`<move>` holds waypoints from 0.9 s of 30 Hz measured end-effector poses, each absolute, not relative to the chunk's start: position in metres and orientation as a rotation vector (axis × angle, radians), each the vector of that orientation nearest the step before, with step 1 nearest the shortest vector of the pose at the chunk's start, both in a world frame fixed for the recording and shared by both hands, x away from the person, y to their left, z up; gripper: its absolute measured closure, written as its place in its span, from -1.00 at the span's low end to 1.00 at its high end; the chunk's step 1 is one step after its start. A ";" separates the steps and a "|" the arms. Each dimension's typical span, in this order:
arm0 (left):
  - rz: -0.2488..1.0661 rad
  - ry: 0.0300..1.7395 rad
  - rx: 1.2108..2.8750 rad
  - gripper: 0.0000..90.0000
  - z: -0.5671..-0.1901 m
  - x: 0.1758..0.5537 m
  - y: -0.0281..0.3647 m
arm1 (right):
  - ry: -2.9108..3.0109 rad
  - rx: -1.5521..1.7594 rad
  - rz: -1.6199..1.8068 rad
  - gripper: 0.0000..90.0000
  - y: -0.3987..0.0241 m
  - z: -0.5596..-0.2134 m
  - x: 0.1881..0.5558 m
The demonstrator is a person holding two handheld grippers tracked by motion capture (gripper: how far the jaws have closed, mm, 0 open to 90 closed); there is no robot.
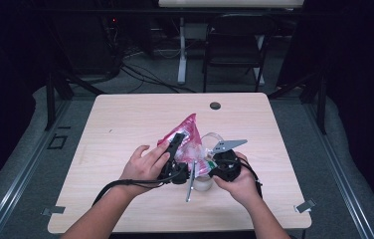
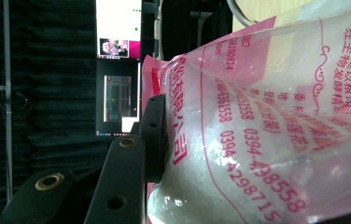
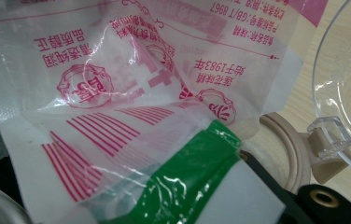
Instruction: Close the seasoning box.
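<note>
Green tape on bag in right gripper view.

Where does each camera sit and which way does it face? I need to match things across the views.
High view: above the table's near edge, facing forward and down; forearms, both hands.
Left gripper view: on the left gripper, along a black jaw pressing the pink bag.
Right gripper view: on the right gripper, close on the bag's green-taped corner.
All share the bag.

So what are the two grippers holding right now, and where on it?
Both hold the pink and clear bag. The left gripper clamps its filled body; the right gripper is shut on the bag's corner by the green strip.
</note>
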State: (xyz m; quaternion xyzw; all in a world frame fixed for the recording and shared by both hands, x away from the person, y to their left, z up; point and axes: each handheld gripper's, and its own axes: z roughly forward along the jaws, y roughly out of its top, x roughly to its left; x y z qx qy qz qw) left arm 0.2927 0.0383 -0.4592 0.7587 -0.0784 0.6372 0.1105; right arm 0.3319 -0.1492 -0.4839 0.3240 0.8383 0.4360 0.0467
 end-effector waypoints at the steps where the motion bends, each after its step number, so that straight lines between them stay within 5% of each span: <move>1: 1.874 -0.234 2.227 0.49 -0.459 0.293 0.038 | 2.559 0.989 1.330 1.00 -0.149 -0.484 0.332; 27: 1.868 -0.216 2.254 0.49 -0.460 0.295 0.044 | 2.569 0.995 1.324 1.00 -0.152 -0.485 0.334</move>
